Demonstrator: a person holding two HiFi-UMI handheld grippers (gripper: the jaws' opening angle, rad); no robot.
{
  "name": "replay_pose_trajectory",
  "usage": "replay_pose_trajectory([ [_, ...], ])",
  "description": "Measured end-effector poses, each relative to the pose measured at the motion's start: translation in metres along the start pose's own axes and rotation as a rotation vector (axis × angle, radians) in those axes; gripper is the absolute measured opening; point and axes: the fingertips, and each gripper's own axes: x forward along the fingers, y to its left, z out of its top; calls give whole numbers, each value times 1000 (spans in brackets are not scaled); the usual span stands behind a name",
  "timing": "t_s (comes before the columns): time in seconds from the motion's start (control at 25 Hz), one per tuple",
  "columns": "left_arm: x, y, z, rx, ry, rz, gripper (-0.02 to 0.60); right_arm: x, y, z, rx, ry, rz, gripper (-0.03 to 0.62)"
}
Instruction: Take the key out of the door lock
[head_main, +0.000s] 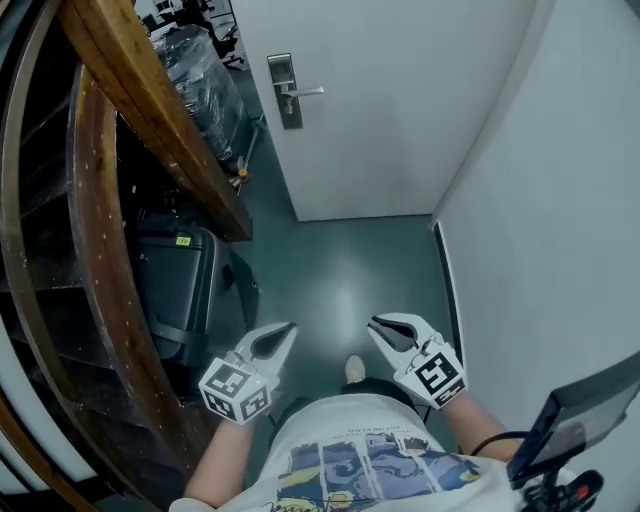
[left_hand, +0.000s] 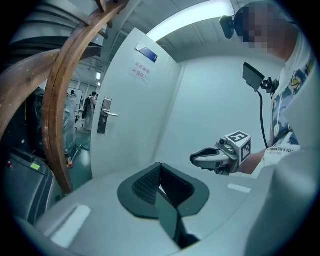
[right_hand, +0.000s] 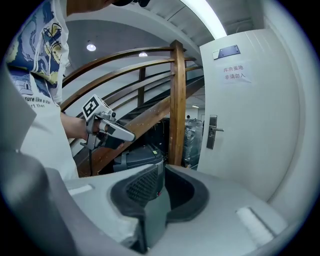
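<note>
Two empty tools: left gripper (head_main: 288, 330) closed, right gripper (head_main: 377, 323) barely parted. White door (head_main: 400, 100) at twelve o'clock; wooden stair rail (head_main: 150, 110) and black case (head_main: 170, 290) crowd nine o'clock.

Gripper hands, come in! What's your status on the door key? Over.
Left gripper shut, empty; right gripper barely parted, empty. Door lock far ahead, key too small to see. Black case left of path.

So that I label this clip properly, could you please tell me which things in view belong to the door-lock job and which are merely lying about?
Job: door, lock plate with handle, left gripper, right gripper; the key is too small to make out.
Lying about: wooden stair rail, black case, wrapped bundle.
</note>
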Motion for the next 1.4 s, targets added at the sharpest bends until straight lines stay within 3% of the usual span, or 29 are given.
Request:
replay_pose_trajectory([
  [0.4, 71, 43, 45, -60, -16, 91, 6, 37, -95, -5, -35, 15, 55, 49],
  [0.72, 129, 114, 73, -118, -55, 28, 8, 91, -156, 13, -32, 36, 5, 60],
  [1.08, 187, 198, 129, -34, -54, -55, 21, 164, -235, 64, -63, 71, -82, 75],
  [1.4, 212, 261, 137, -55, -29, -8, 34, 240, -285, 97, -128, 79, -72, 109],
])
